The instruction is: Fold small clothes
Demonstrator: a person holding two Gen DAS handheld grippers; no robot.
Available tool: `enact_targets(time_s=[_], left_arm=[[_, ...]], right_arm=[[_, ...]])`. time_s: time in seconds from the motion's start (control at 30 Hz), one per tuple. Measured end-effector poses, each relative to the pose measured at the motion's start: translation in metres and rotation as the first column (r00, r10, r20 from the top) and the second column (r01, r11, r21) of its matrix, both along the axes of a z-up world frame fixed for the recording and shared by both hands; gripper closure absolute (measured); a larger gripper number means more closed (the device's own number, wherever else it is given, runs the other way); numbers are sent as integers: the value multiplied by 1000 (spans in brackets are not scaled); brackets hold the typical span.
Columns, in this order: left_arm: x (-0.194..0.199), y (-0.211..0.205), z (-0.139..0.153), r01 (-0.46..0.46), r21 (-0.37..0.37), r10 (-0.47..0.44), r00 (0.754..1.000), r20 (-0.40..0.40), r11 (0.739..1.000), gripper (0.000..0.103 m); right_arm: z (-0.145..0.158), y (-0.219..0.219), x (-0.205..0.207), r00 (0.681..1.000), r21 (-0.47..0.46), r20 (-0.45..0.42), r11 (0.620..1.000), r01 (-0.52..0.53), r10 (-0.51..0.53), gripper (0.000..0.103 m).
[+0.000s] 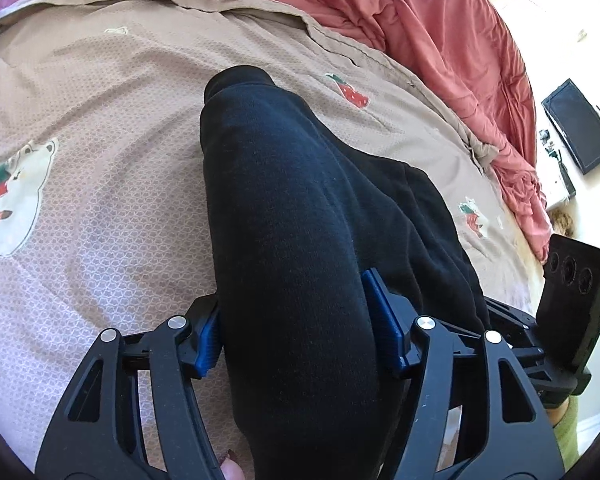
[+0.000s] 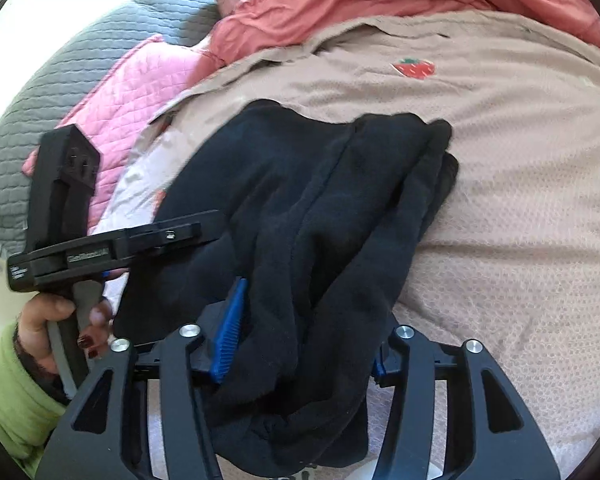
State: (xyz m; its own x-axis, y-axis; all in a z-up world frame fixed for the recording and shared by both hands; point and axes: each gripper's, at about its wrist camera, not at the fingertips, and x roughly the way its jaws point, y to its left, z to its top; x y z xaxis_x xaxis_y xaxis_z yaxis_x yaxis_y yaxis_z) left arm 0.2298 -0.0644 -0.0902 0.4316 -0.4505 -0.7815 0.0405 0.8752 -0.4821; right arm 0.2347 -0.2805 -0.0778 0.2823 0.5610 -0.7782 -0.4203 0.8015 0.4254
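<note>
A black fleece garment lies bunched lengthwise on a beige bedspread printed with strawberries and bears. In the left wrist view a thick roll of it runs between the blue pads, and my left gripper is shut on it. In the right wrist view the same garment spreads out in folds, and my right gripper is shut on a gathered bundle of it near the bed's near edge. Both grippers hold the near end, side by side. The far end rests on the bedspread.
A crumpled coral duvet lies along the far side of the bed. A pink quilted pillow and a grey quilted cushion sit at the left. A hand in a green sleeve holds the left tool. A black screen stands beyond the bed.
</note>
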Motion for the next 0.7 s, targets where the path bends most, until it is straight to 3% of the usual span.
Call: enact_targets(time_s=[0.23, 0.43, 0.6, 0.7], left_arm=[[2, -2, -1, -1, 15, 1, 1000, -5, 1000, 44], [2, 1, -2, -6, 21, 6, 1000, -6, 1000, 42], [0, 3, 0, -11, 24, 11, 1000, -5, 1000, 41], [-3, 6, 6, -17, 26, 17, 1000, 1, 1000, 41]], right_arm=[[-4, -4, -2, 999, -64, -3, 997, 32, -32, 31], [-6, -4, -2, 999, -87, 2, 995, 46, -46, 22], [-2, -5, -5, 998, -97, 22, 994, 57, -55, 21], [9, -11, -13, 993, -123, 80, 988, 94, -84, 20]])
